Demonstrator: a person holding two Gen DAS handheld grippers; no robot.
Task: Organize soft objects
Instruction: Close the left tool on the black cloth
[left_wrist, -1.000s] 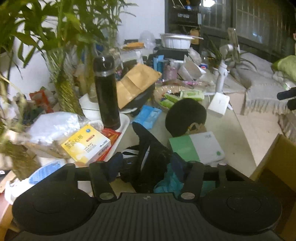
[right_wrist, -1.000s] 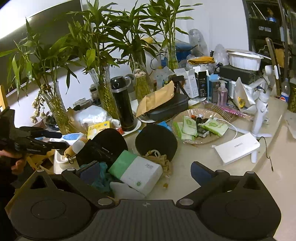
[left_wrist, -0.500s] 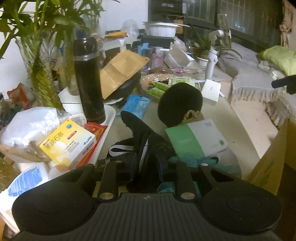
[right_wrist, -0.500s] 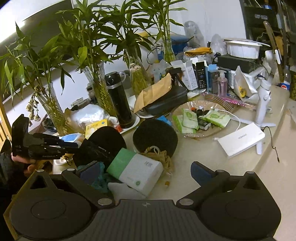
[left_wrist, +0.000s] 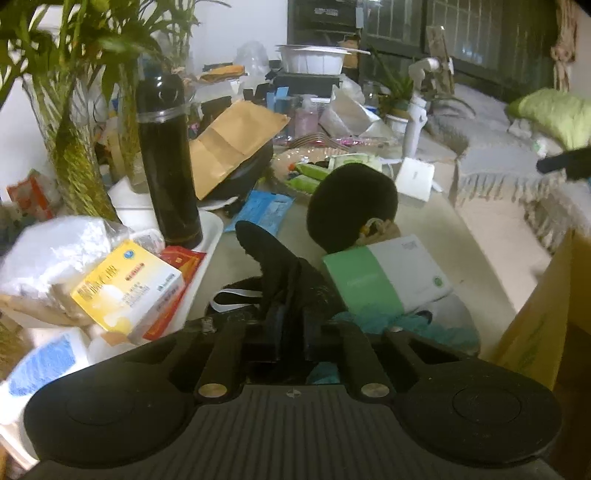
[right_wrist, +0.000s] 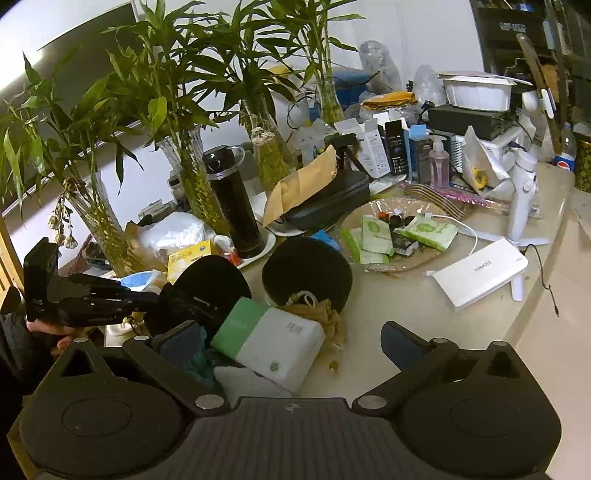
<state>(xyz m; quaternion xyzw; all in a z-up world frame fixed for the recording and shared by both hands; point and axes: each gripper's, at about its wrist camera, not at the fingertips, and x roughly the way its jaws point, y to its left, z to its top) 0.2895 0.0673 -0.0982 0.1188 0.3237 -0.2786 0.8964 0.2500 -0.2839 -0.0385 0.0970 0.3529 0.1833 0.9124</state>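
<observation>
My left gripper (left_wrist: 291, 325) is shut on a black fuzzy earmuff pad (left_wrist: 273, 258) at the near edge of the cluttered table. The pad also shows in the right wrist view (right_wrist: 212, 284), with the left gripper (right_wrist: 177, 297) clamped on it. A second black fuzzy pad (left_wrist: 351, 203) stands just beyond, also seen in the right wrist view (right_wrist: 306, 273). A teal soft cloth (left_wrist: 388, 321) lies under a green-and-white box (left_wrist: 388, 277). My right gripper (right_wrist: 288, 339) is open and empty above the box (right_wrist: 269, 339).
A black thermos (left_wrist: 166, 158), yellow medicine box (left_wrist: 125, 284), bamboo vases (right_wrist: 199, 184), a plate of green packets (right_wrist: 395, 232), a white power bank (right_wrist: 480, 271) and a phone stand (right_wrist: 524, 192) crowd the table. A cardboard box (left_wrist: 546, 314) stands at the right.
My left gripper has closed from wide open onto the near black earmuff pad. The right gripper has stayed open and nearly still.
</observation>
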